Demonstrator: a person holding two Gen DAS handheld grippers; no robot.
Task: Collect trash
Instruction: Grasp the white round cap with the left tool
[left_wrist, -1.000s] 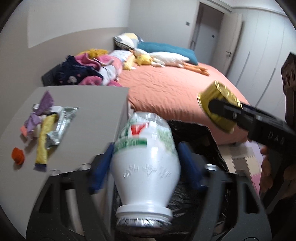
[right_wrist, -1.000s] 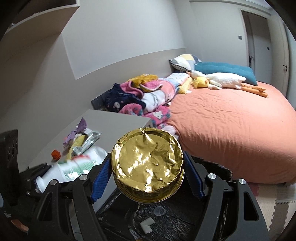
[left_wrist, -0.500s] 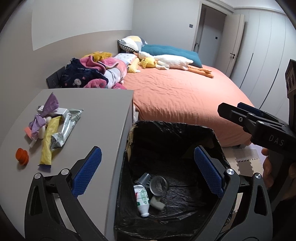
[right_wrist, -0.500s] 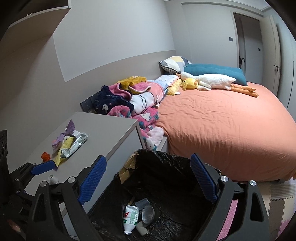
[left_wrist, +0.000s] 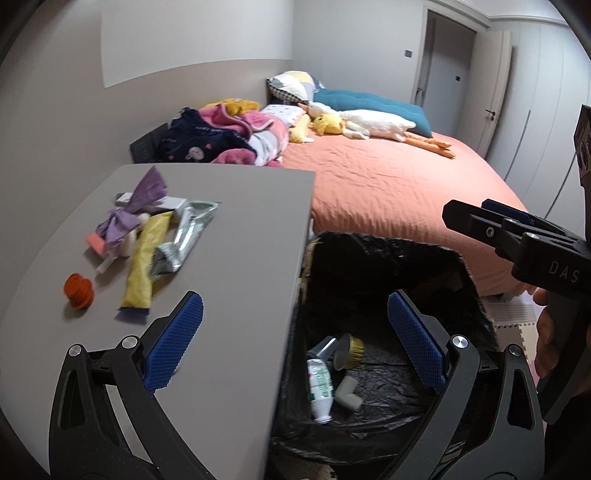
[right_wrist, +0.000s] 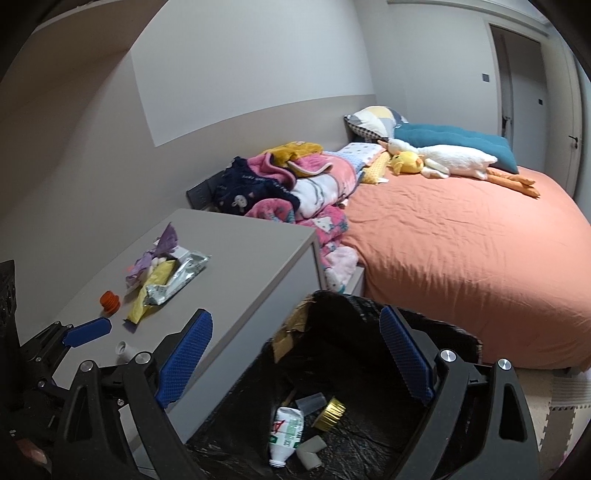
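My left gripper (left_wrist: 295, 341) is open and empty, over the edge between the grey cabinet top (left_wrist: 240, 258) and the black-lined bin (left_wrist: 469, 302). My right gripper (right_wrist: 295, 354) is open and empty above the bin (right_wrist: 436, 328). In the bin lie a white bottle (left_wrist: 319, 384), a gold foil cup (left_wrist: 351, 350) and a white tube piece (left_wrist: 349, 391). They also show in the right wrist view: bottle (right_wrist: 286, 432), foil cup (right_wrist: 330, 411). On the cabinet lie a yellow wrapper (left_wrist: 142, 266), a silver wrapper (left_wrist: 184, 236), purple paper (left_wrist: 133, 206) and an orange cap (left_wrist: 78, 290).
An orange bed (left_wrist: 388, 184) with pillows, a plush goose (left_wrist: 369, 123) and piled clothes (left_wrist: 221, 136) stands behind the cabinet and bin. A small white tube piece (right_wrist: 125, 349) lies near the cabinet's front edge. Wardrobe doors and a door are at the far right.
Both grippers opened and dropped the white bottle and the gold foil cup into the bin. Since half a second ago both have drifted a little left toward the cabinet.
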